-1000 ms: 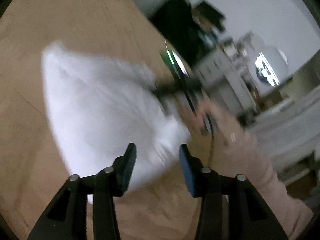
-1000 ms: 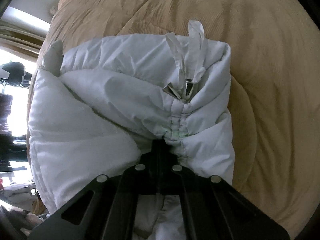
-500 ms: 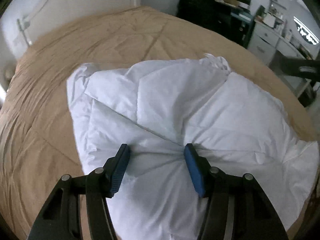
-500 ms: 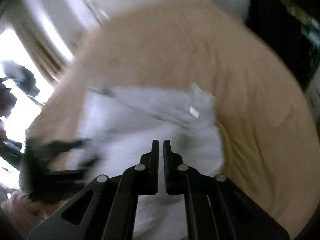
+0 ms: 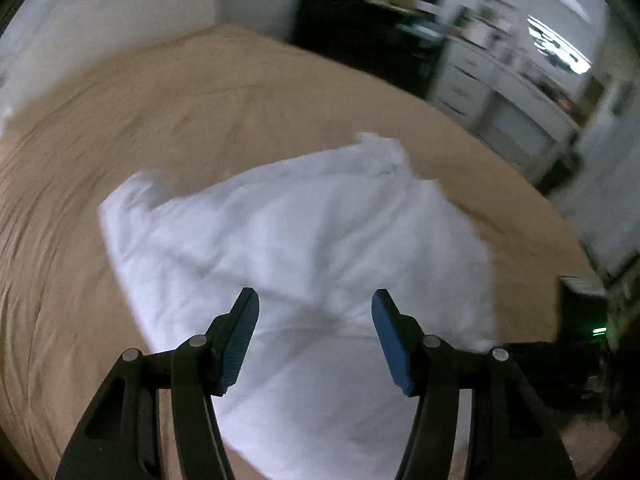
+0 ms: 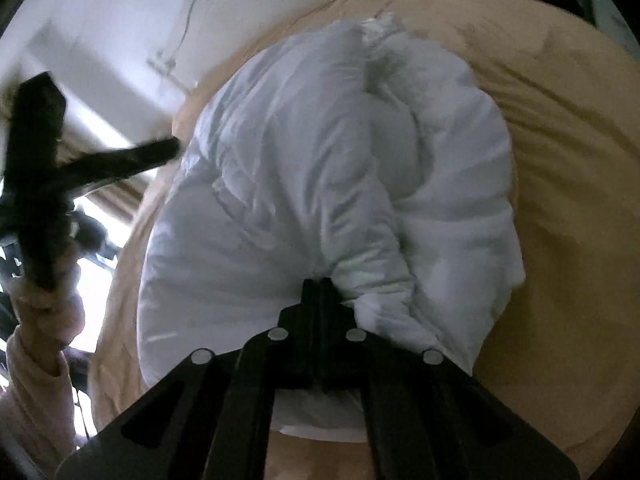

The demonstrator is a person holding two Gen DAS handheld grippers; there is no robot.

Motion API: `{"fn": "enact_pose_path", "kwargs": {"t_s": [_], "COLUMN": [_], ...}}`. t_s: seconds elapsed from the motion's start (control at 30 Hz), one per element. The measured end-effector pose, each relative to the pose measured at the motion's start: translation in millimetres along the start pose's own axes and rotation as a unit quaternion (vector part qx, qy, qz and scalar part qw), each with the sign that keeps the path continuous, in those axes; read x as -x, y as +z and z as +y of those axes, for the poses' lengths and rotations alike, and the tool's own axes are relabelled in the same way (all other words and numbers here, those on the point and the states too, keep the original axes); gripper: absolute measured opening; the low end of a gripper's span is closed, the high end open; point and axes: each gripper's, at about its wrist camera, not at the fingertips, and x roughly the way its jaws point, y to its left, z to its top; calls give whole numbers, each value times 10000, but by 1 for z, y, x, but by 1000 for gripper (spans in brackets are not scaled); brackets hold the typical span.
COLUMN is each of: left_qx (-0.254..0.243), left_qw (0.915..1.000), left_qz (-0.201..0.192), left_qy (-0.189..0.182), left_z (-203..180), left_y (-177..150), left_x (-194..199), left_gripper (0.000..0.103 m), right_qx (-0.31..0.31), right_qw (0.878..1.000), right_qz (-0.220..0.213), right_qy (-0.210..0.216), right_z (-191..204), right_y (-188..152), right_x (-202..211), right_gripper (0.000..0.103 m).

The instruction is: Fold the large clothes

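The left gripper (image 5: 314,334), its jaws just opening, hovered empty over the white padded jacket (image 5: 304,248); at 6 o'clock the right gripper (image 6: 321,280) was clenched on its fold.

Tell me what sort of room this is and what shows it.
Most likely a bedroom. A wide bed under a tan cover fills both views, with a white puffy garment lying on it. Beyond the bed stand a white chest of drawers and dark furniture against the wall.
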Motion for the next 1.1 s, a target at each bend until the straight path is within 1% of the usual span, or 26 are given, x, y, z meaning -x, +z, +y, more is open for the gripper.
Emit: {"fn": "enact_pose_path", "kwargs": {"t_s": [0.03,0.07,0.1,0.13,0.17,0.2,0.27,0.33,0.4,0.43,0.47,0.53,0.57,0.63,0.67,0.7,0.73,0.77,0.8,0.83,0.87,0.9,0.97,1.0,1.03,1.1], "left_qx": [-263,-528,-723,-790,-796,-798,-760,-844,-972,-976,-929,-732,-559,-432,-386,-404,-449,-481,-405,-184,3,280,748,843,868,873], "left_qw": [9996,9982,9958,9937,9921,9916,9913,9891,9855,9845,9831,9833,9826,9825,9831,9840,9852,9862,9881,9915,9942,9965,9948,9941,9938,9941], "left_qz": [86,232,474,681,822,859,902,910,877,866,860,890,928,1017,1003,935,804,593,382,70,-136,-338,-658,-683,-692,-613], "left_qy": [17,138,299,404,506,537,584,789,1076,1176,1326,1411,1511,1499,1485,1464,1444,1470,1437,1289,1068,710,203,62,75,199], "left_z": [-11,-21,-28,-31,-30,-28,-26,-30,-32,-32,-29,-20,-14,-9,-8,-8,-7,-5,0,12,22,36,59,66,69,67], "left_y": [5,11,17,21,27,34,49,62,73,76,84,94,101,110,113,117,122,127,131,135,136,134,120,108,94,63], "left_x": [-8,-23,-46,-66,-87,-103,-122,-135,-149,-156,-165,-178,-186,-192,-190,-181,-171,-153,-131,-100,-78,-51,-10,4,11,9], "left_gripper": [66,69,69,69,75,80,84,86,89,90,93,94,94,94,93,89,84,75,75,76,77,81,84,84,84,84], "right_qx": [146,362,430,432,380,350,290,175,174,201,239,288,277,239,226,200,150,101,52,28,-48,-149,-413,-479,-538,-547], "right_qw": [9998,9989,9983,9981,9982,9979,9974,9975,9972,9969,9965,9957,9958,9961,9963,9967,9972,9976,9979,9980,9983,9985,9985,9983,9981,9981], "right_qz": [-25,-38,-45,-50,-63,-90,-142,-135,-147,-159,-165,-180,-173,-172,-171,-158,-146,-136,-127,-125,-92,-67,12,32,44,28], "right_qy": [-118,-297,-382,-431,-469,-532,-645,-672,-712,-748,-785,-860,-854,-826,-805,-766,-714,-676,-634,-615,-581,-522,-368,-322,-281,-273], "right_z": [5,12,15,17,16,16,12,8,9,9,11,13,12,12,11,9,10,12,5,3,1,0,-6,-8,-10,-11], "right_y": [-2,-3,-4,-4,-5,-7,-7,-6,-7,-13,-13,-14,-14,-14,-14,-15,-16,-15,-10,-10,-8,-7,-3,-4,-3,-3], "right_x": [-1,-1,-1,-1,-1,-1,0,0,-1,1,0,0,0,-1,-1,1,1,6,5,3,3,5,5,5,5,5], "right_gripper": [0,0,0,0,0,0,0,0,0,0,0,0,0,0,0,0,0,0,0,0,0,0,0,0,0,0]}}
